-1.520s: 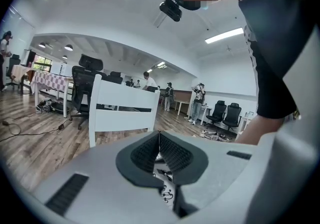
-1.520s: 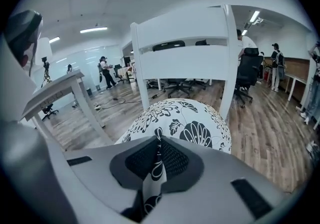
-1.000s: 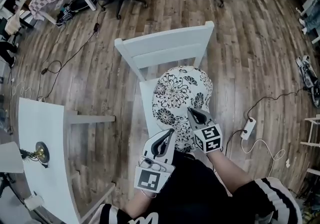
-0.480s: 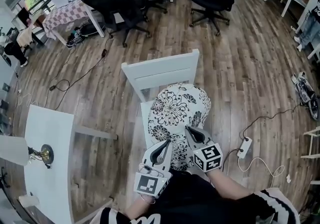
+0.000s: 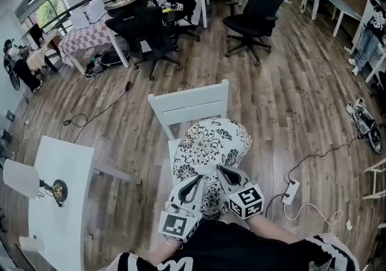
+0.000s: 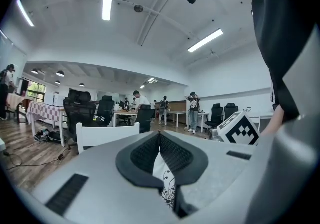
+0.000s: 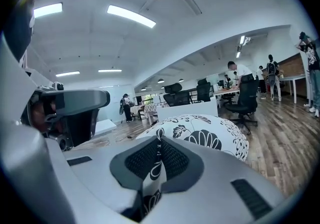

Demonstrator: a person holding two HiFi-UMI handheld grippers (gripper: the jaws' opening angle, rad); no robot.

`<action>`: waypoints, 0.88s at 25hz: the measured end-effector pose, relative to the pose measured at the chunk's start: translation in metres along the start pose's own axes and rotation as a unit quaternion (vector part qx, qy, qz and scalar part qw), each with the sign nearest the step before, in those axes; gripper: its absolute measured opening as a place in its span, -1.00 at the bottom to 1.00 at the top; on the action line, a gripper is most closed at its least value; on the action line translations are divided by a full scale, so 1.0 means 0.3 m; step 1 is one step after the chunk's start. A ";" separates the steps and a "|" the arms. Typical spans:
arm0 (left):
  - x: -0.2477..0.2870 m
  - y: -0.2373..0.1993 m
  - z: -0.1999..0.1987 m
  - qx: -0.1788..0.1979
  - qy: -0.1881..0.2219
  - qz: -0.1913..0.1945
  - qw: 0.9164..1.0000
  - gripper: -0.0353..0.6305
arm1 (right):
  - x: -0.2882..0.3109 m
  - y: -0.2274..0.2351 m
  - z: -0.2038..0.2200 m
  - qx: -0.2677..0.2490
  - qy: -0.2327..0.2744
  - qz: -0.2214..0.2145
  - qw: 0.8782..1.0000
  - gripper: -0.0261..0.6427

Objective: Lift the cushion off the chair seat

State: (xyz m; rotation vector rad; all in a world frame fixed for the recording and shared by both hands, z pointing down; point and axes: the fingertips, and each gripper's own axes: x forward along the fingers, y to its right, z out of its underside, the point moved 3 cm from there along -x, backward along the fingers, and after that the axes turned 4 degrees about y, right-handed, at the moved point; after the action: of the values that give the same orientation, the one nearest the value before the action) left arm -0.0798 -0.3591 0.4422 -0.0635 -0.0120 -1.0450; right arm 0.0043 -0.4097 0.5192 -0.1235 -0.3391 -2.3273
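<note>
Black-and-white floral fabric of the cushion (image 5: 208, 143) was pinched at its near edge by both tools. The left hand-held gripper (image 5: 196, 184) was clamped on a thin fold above the seat's front-left corner, and the right hand-held gripper (image 5: 224, 174) was clenched on the fabric just beside it. The cushion hung above the white chair (image 5: 190, 104), though whether its far end touched the seat was unclear. Done well, both grips should rise evenly and level, so that neither shallow pinch slips.

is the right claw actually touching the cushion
Touching. The right gripper view shows the right claw shut on a fold of the cushion, with the flowered fabric pinched between its jaws.
</note>
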 end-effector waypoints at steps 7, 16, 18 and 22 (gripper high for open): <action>-0.026 0.048 -0.042 0.012 0.009 0.004 1.000 -0.88 | -0.072 -0.036 -0.086 -0.014 0.034 -0.010 0.999 -0.83; -0.095 0.145 -0.025 0.012 0.010 -0.011 1.000 -0.88 | -0.183 -0.087 -0.083 -0.025 0.051 -0.028 0.998 -0.83; -0.120 0.158 -0.020 0.013 0.008 -0.020 1.000 -0.88 | -0.202 -0.100 -0.074 -0.023 0.051 -0.033 0.998 -0.83; -0.151 0.171 -0.004 0.008 0.010 -0.024 1.000 -0.88 | -0.221 -0.122 -0.068 -0.024 0.049 -0.041 0.998 -0.83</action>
State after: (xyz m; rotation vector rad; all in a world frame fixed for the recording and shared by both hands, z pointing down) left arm -0.0581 -0.2944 0.4369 -0.0381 -0.0046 -1.0934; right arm 0.0250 -0.3455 0.4797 -0.0198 -0.2426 -2.4133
